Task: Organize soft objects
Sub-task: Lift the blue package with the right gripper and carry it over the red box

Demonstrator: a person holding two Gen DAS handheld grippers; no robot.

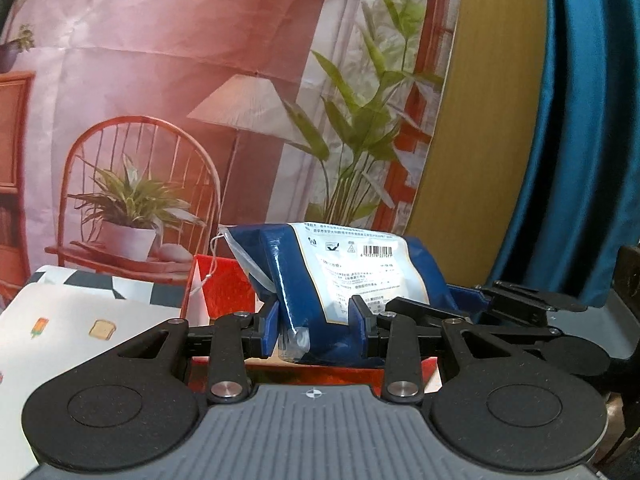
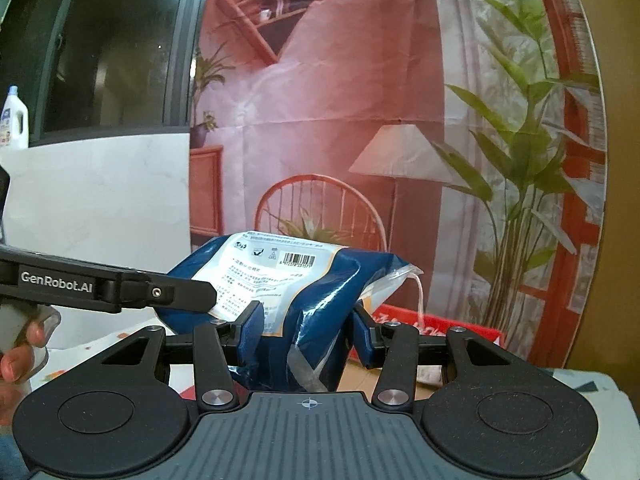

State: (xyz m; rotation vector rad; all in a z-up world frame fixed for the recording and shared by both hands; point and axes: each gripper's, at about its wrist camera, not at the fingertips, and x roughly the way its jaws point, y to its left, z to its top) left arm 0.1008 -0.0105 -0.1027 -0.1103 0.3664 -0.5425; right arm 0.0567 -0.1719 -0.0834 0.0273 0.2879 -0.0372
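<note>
Left wrist view. The lower end of the blue pouch (image 1: pixel 340 280) is cut off behind the gripper body, and its small print cannot be read; only a barcode is legible as such. The left gripper (image 1: pixel 316 326) has its blue pads (image 1: pixel 270 330) closed in on the pouch from both sides, creasing the film between them. A second black gripper arm (image 1: pixel 516 300) enters from the right and is partly hidden behind the pouch. Below and behind the pouch sits a red box (image 1: pixel 228 288), its interior mostly blocked. A white cloth with small printed pictures (image 1: pixel 72 320) lies to the left. A printed room backdrop (image 1: pixel 200 100) fills the rear, with a blue curtain (image 1: pixel 580 140) at far right.

Right wrist view. The right gripper (image 2: pixel 308 332) grips the same blue pouch (image 2: pixel 288 280), its pads (image 2: pixel 252 332) pressed against either side, the jaws narrowed onto the pack. The pouch is held up in the air, above the table and in front of the red box (image 2: pixel 440 324), whose contents cannot be made out. It is dark blue with a white label panel and a clear crumpled flap at its right end. The left gripper's arm (image 2: pixel 108 284), marked GenRobot.AI, crosses from the left and meets the pouch's left end. Fingers (image 2: pixel 20 356) show at the left edge, largely cut off. A white bottle (image 2: pixel 14 120) stands on a ledge at far left.
</note>
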